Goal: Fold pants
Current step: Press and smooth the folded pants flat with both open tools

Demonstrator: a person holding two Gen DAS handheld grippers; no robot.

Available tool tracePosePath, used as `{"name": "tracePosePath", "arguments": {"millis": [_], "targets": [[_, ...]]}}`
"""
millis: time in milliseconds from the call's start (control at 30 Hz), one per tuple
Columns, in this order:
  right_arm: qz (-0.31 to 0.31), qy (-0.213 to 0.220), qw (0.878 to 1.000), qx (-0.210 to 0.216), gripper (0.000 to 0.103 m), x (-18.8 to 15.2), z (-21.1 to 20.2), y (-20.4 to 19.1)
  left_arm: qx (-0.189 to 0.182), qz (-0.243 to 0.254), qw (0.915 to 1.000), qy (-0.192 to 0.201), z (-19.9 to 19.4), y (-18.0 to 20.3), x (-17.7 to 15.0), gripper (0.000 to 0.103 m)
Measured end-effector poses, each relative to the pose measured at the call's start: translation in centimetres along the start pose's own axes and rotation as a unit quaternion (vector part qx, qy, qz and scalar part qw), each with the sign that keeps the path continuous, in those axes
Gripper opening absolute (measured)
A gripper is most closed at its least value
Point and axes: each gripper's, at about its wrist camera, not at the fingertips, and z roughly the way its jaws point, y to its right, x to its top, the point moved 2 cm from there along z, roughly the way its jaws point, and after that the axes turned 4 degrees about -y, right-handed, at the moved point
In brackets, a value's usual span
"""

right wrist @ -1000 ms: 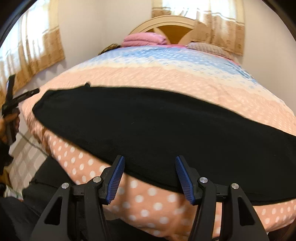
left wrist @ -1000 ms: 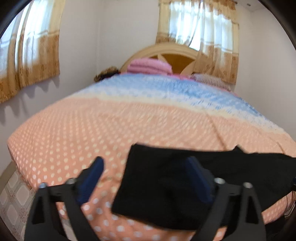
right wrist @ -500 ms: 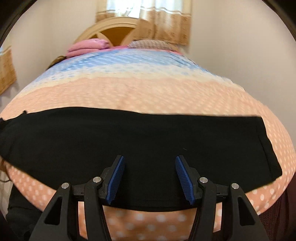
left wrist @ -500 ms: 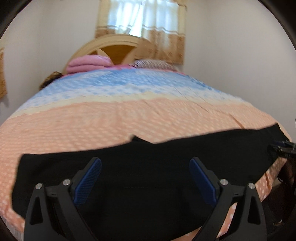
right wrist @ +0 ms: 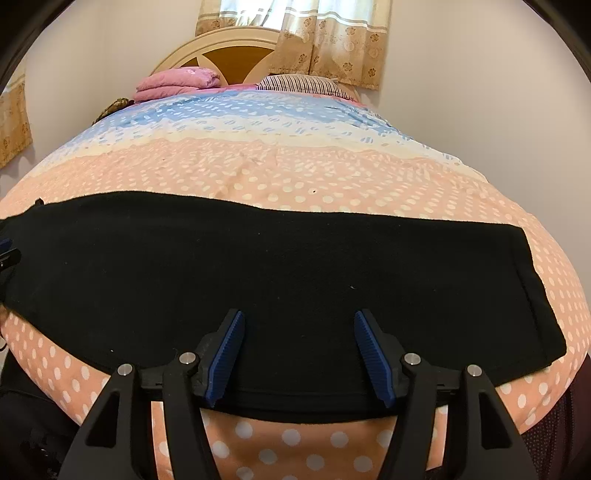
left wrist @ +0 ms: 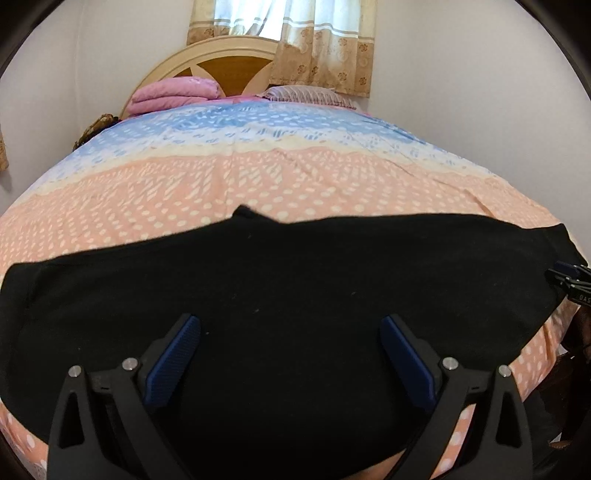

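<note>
Pants (left wrist: 280, 295), black, spread flat as a long band across the near end of the bed (left wrist: 295, 177), lying crosswise on the peach polka-dot cover, near edge following the mattress edge. Small notch of fabric poking up along the far edge in the left wrist view; hemmed end visible at the right in the right wrist view. No container anywhere in view, nothing sitting on the pants.

Left gripper (left wrist: 290, 332) hovering over the middle of the black cloth, blue pads spread wide apart, nothing pinched between them, only fabric seen beneath. Right gripper (right wrist: 299, 336) poised over the near edge of the pants, jaws apart and just widened a little further, cloth lying below the gap but not clamped by the pads. Tip of the right gripper also peeking in at the right rim of the left wrist view, beside the pants' end.

Farther back: blue-and-white patterned band of the cover, folded pink blanket (left wrist: 173, 92) and striped pillow (left wrist: 310, 94) against the wooden headboard (left wrist: 229, 62), curtained window (left wrist: 288, 22) above.
</note>
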Motion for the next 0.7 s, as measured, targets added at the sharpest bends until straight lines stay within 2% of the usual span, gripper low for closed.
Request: {"name": "tracePosePath", "arguments": {"millis": [200,333,533,700], "targets": [[0.004,-0.006,1.000,0.006,0.063,-0.1,-0.7,0.4,-0.017,0.009,0.9998,0.002,0.2,1.4,0.1,0.100],[0.014,-0.013,1.000,-0.012,0.063,-1.0,-1.2,2.0,-0.008,0.015,0.9999,0.003,0.7,1.6,-0.3,0.103],[0.034,-0.016,0.999,-0.012,0.063,-1.4,-1.6,4.0,0.003,0.026,0.9997,0.004,0.6,1.6,-0.6,0.103],[0.023,-0.014,1.000,-0.012,0.063,-1.8,-2.0,4.1,0.003,0.017,0.9998,0.002,0.8,0.9,-0.8,0.103]]}}
